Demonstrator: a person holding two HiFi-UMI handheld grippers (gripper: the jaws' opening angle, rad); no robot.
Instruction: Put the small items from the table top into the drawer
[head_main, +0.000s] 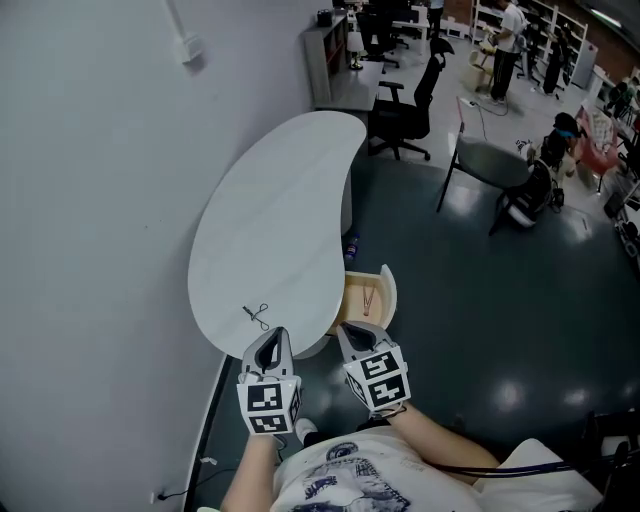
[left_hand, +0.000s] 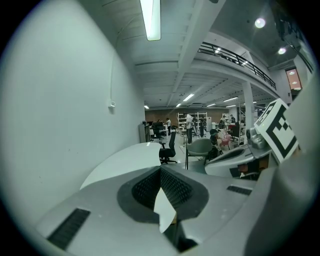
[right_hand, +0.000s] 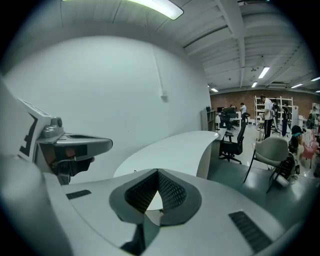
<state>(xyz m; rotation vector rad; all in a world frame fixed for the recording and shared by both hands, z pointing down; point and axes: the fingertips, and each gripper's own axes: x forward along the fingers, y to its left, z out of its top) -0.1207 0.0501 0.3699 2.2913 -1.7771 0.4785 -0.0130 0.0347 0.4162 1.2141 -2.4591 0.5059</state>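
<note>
The left gripper (head_main: 271, 338) and right gripper (head_main: 352, 332) are both clenched on nothing. Scissors (head_main: 258, 315) lie on the table (head_main: 280, 200), just ahead of the left jaws and apart from them. The drawer (head_main: 387, 290) stands open ahead of the right gripper.

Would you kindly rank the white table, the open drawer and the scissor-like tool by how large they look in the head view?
Largest to smallest:
1. white table, by far the largest
2. open drawer
3. scissor-like tool, clearly the smallest
</note>
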